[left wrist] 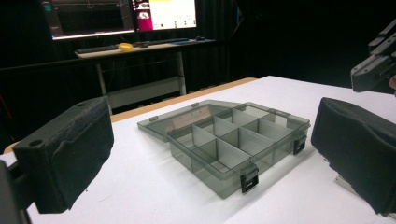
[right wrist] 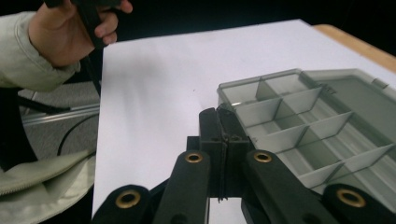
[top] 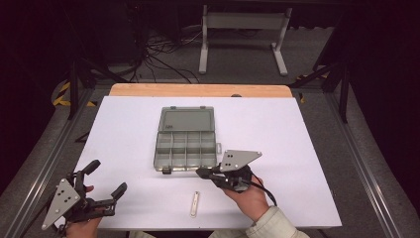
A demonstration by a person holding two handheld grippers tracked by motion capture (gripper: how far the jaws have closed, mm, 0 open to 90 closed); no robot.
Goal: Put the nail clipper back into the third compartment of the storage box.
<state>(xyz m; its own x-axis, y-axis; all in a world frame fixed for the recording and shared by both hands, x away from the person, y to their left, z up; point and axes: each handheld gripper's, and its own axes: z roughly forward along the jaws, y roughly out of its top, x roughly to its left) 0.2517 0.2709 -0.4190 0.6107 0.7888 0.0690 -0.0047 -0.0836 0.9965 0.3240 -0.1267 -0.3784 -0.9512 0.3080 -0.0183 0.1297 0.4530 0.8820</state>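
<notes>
Your compartment box (top: 185, 144): translucent smoke-grey plastic, smooth and glossy, thin dividers of the same plastic, small black matt plastic latches (left wrist: 249, 179) on the front wall.

Your table (top: 277, 129): white top, matt and smooth like paper or laminate; a pale wooden edge strip (top: 198, 90) with a satin finish runs along its far side.

Your left tongs (top: 104, 182): black pads (left wrist: 70, 149) with a soft, slightly rough foam or rubber look, matt.

Your right tongs (right wrist: 219, 123): matt black plastic links, brass-coloured metal bushings (right wrist: 194, 157) with a shine, and a grey matt plate (top: 237, 159) on top.

Your small flat bar (top: 195, 204): pale, dull sheen, metal or plastic, cannot tell.

Your sleeve (right wrist: 23, 56): light woven cloth, matt.
</notes>
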